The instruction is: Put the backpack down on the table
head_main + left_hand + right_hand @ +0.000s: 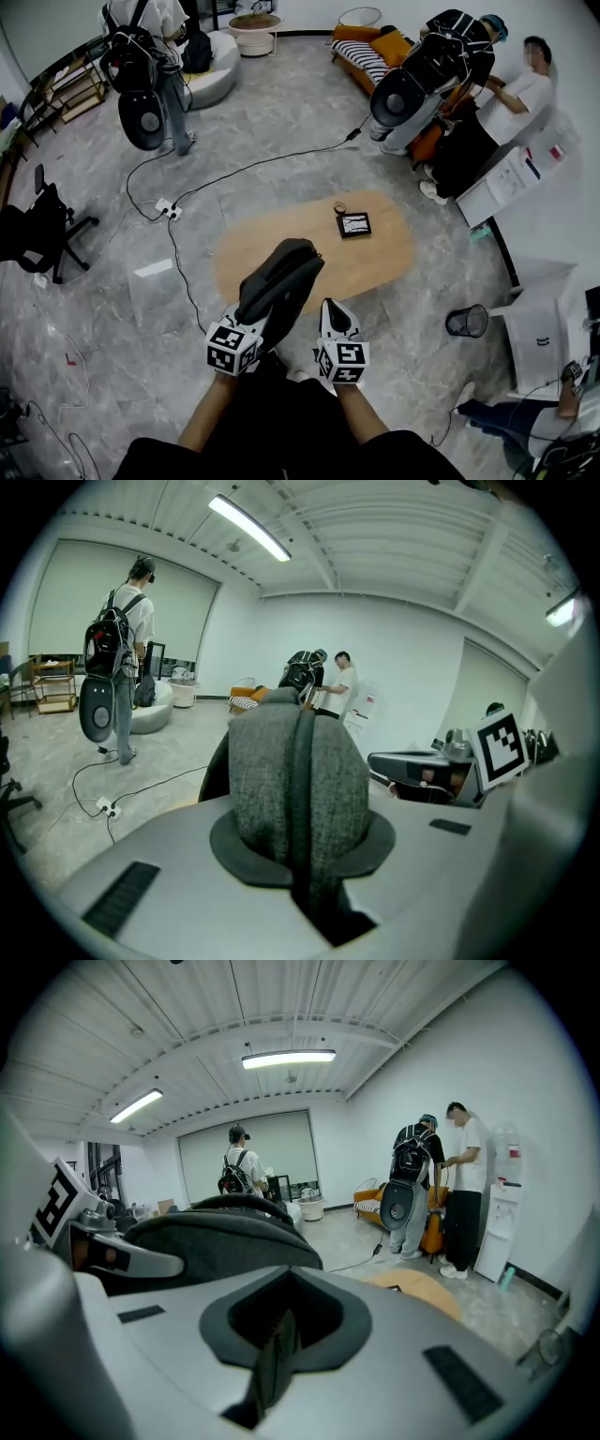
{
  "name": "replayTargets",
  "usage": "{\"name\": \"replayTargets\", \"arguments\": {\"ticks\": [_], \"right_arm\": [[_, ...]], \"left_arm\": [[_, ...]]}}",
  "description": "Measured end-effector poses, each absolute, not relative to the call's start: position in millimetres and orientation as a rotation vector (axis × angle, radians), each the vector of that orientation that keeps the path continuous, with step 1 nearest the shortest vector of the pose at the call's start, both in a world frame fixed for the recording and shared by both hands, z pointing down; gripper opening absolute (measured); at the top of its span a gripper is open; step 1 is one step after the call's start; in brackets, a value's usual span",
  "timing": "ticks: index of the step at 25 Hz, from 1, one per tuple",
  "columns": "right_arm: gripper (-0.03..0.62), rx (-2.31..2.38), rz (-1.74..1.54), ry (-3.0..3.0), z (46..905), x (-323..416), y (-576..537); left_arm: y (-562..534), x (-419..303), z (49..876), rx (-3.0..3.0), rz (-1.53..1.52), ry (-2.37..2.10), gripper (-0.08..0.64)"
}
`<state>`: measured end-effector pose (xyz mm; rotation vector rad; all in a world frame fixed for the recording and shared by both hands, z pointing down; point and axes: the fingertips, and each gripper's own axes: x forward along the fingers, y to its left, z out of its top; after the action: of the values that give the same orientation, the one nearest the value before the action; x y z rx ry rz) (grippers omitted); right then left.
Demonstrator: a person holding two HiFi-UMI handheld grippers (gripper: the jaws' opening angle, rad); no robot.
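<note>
A dark grey backpack (pixel 281 277) hangs over the near edge of the oval wooden table (pixel 375 253). My left gripper (pixel 258 321) is shut on its grey fabric; in the left gripper view the backpack (pixel 295 780) fills the gap between the jaws of the left gripper (pixel 305 892). Just right of the bag, my right gripper (pixel 333 319) is shut on a thin dark strap (pixel 274 1354), which stands in the slot of the right gripper (pixel 272 1368). The bag's body (pixel 216 1241) lies to its left. Whether the bag's underside touches the table is hidden.
A small dark framed tablet (pixel 354 225) and a little ring-shaped thing (pixel 339 207) lie on the table's far side. A cable and power strip (pixel 169 210) cross the floor at left. A wire bin (pixel 466 321) stands at right. Other people (pixel 141 66) and an orange sofa (pixel 375 52) are farther back.
</note>
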<state>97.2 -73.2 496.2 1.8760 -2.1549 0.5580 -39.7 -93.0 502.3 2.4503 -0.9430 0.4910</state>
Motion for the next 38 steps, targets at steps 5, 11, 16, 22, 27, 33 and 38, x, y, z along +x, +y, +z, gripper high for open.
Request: {"name": "replayTargets", "arguments": {"ticks": [5,11,16,22,27,33,38], "right_arm": [[0.011,1.873,0.566,-2.139,499.1,85.9,-83.3],[0.011,1.866,0.563,-2.13,501.9,70.8,-90.6],[0.011,1.886,0.555,-2.118,498.9,75.1,-95.4],[0.011,1.907,0.584,-2.095,505.2,92.6,-103.5],[0.011,1.915,0.613,-2.079,511.1,111.1,-113.5],[0.011,1.915,0.627,-2.072,515.6,135.5,-127.7],[0.011,1.932,0.649,-2.04,522.6,163.6,-135.8]], "left_arm": [[-108.5,-44.3,504.5,2.464,0.499,-0.909,0.059],[-123.3,-53.8,505.4,2.479,0.5,-0.887,0.058],[-131.3,-48.0,506.3,2.492,0.501,-0.863,0.06],[-147.0,-28.0,511.4,2.492,0.502,-0.84,0.058],[-158.1,-6.8,515.3,2.491,0.502,-0.82,0.06],[-170.2,26.7,524.8,2.484,0.482,-0.793,0.06],[-183.8,63.7,533.5,2.486,0.468,-0.769,0.06]]}}
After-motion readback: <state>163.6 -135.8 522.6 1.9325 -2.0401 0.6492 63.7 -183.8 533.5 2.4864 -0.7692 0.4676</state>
